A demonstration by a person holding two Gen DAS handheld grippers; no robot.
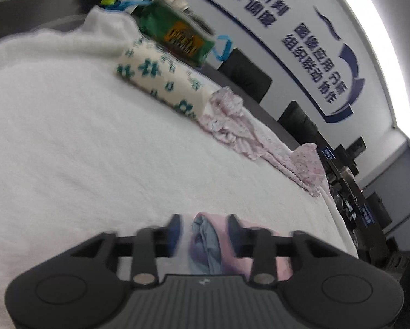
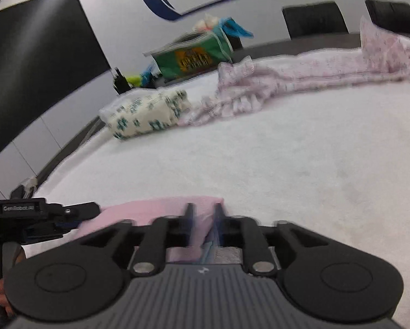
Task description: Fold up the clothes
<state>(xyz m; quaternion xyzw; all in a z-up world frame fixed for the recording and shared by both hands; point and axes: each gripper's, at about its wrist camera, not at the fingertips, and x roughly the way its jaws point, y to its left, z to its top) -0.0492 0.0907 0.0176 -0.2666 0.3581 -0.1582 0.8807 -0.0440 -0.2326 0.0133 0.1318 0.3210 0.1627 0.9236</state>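
Left wrist view shows my left claw (image 1: 203,223) spread on both sides of a bunched part of the pink garment (image 1: 259,260), which lies at the near edge of the white cloth (image 1: 95,150) on the desk. My right claw (image 2: 203,209) stands narrow around the garment's pink edge, but I cannot tell if it really pinches. I think both claws should grip at the same height and move together, so the fold stays straight.

pink garment (image 2: 161,208), white cloth (image 2: 259,159), seemingly teal-flowered bundle (image 2: 147,115).
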